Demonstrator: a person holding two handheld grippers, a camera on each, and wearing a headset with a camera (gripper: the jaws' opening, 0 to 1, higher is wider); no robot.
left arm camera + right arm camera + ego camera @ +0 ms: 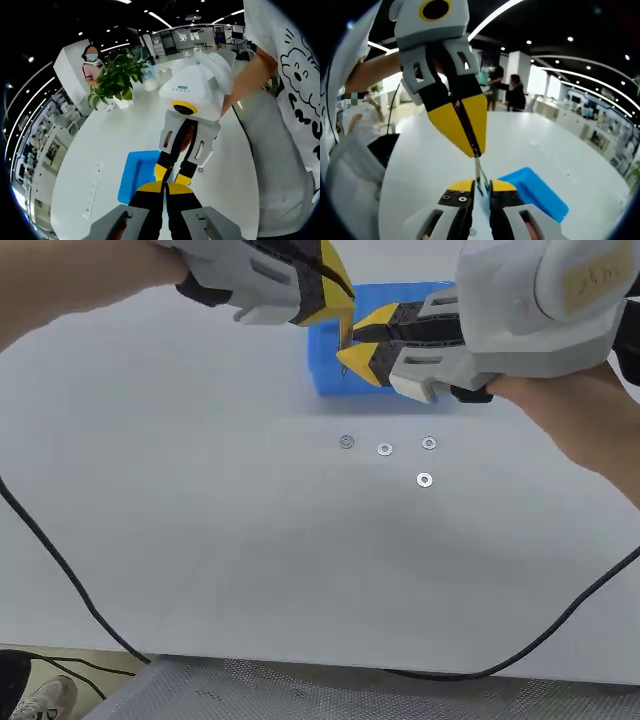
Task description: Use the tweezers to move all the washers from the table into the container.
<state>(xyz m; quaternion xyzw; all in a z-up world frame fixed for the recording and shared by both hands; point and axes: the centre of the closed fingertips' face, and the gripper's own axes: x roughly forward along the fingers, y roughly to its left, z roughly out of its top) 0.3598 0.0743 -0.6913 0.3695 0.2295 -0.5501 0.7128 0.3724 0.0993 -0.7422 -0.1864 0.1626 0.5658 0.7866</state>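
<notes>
Your left gripper (340, 302) is pinched tight on one end of the tweezers (478, 170). Your right gripper (350, 348) is closed narrowly around the other end, tip to tip above the blue container (325, 355). Four washers (385, 449) lie on the bench (200, 520), just nearer you than the container.

Bright metal washers (385, 449) are glinting on the matt, smooth table (200, 540); at 12 o'clock, a blue plastic container (320, 365) is looking satin-smooth, and thin tweezers (479, 175) are looking metallic.
</notes>
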